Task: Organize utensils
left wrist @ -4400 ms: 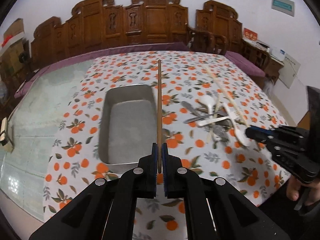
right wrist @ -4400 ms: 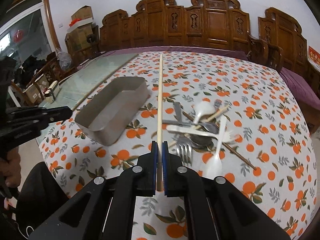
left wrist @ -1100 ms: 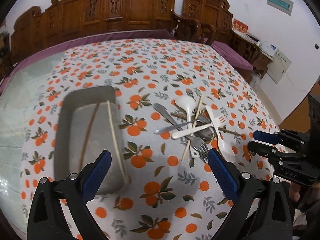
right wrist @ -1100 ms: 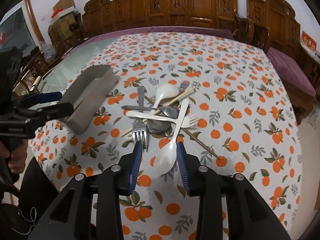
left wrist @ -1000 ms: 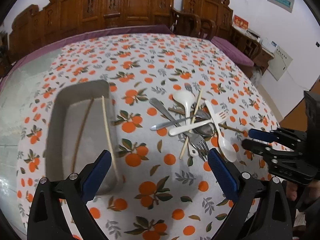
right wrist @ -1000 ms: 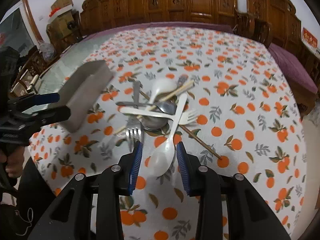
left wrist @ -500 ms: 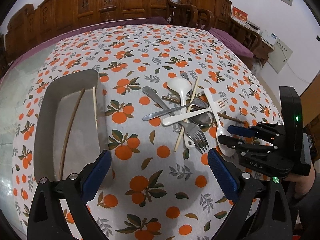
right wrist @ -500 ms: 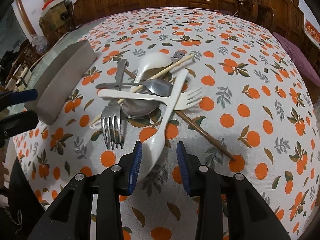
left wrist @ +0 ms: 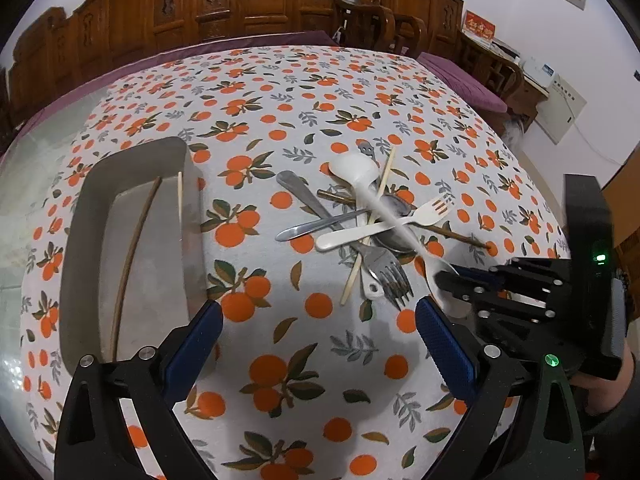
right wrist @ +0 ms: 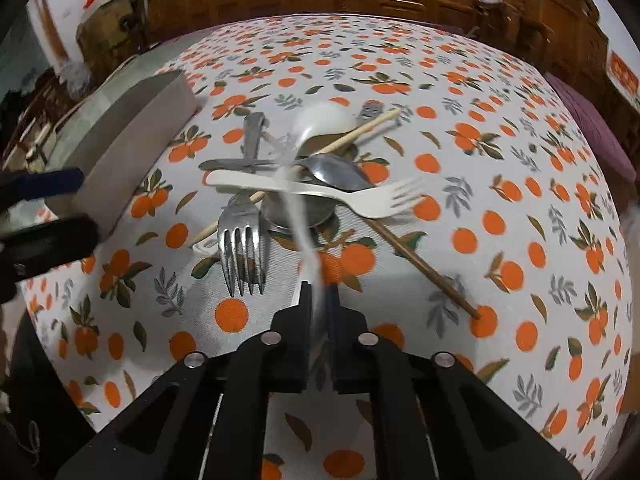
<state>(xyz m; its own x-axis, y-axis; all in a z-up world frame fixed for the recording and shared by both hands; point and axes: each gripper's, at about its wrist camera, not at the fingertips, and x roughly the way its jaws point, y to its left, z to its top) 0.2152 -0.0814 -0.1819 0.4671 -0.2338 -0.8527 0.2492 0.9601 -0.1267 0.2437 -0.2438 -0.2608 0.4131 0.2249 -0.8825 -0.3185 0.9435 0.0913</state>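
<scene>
A heap of utensils lies on the orange-print cloth: a white plastic fork (right wrist: 320, 192), a metal fork (right wrist: 242, 248), metal spoons, a pale chopstick (right wrist: 352, 134) and a dark chopstick (right wrist: 424, 264). My right gripper (right wrist: 319, 300) is shut on the bowl end of a long white plastic spoon (right wrist: 298, 216), which looks blurred; it also shows in the left wrist view (left wrist: 400, 228). My left gripper (left wrist: 318, 332) is open and empty above the cloth, near the metal tray (left wrist: 80, 240). The tray holds a dark chopstick (left wrist: 132, 248) and a pale chopstick (left wrist: 179, 204).
Carved wooden chairs (left wrist: 256, 4) line the table's far side. A bare glass strip (left wrist: 24, 184) of the table lies left of the tray. The right gripper's body (left wrist: 552, 292) stands at the right of the left wrist view.
Both chopsticks I held went into the tray. My left gripper opened wide. My right gripper came down onto the white spoon's bowl end and closed on it.
</scene>
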